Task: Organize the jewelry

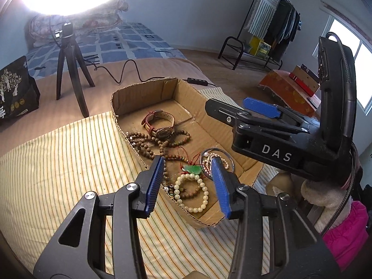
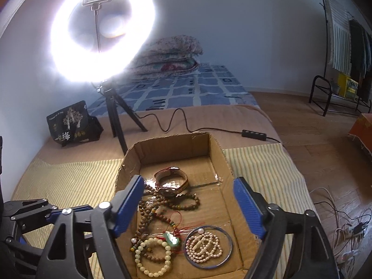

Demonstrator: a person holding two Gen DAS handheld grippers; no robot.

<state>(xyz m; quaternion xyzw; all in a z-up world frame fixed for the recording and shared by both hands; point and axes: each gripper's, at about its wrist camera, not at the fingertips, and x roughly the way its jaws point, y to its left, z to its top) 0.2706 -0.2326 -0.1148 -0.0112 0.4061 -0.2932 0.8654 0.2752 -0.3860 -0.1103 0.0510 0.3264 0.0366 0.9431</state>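
A shallow cardboard box (image 1: 139,93) (image 2: 220,153) sits on a striped cloth and holds the jewelry: a brown-strap watch (image 1: 160,123) (image 2: 172,181), wooden bead strands (image 1: 148,144) (image 2: 148,216), a green jade pendant on red cord (image 1: 193,169) (image 2: 172,238), a cream bead bracelet (image 1: 191,191) (image 2: 152,257), and a pearl strand inside a thin bangle (image 2: 207,246) (image 1: 217,157). My left gripper (image 1: 187,186) is open and empty above the box's near end. My right gripper (image 2: 188,205) is open and empty over the box; it also shows in the left wrist view (image 1: 241,107).
A ring light (image 2: 102,28) on a black tripod (image 1: 72,69) stands behind the box, its cable and switch (image 2: 254,134) trailing right. A black bag (image 2: 72,123) sits at left. Folded quilts (image 2: 169,55), a clothes rack (image 1: 274,23) and an orange box (image 1: 288,90) are farther off.
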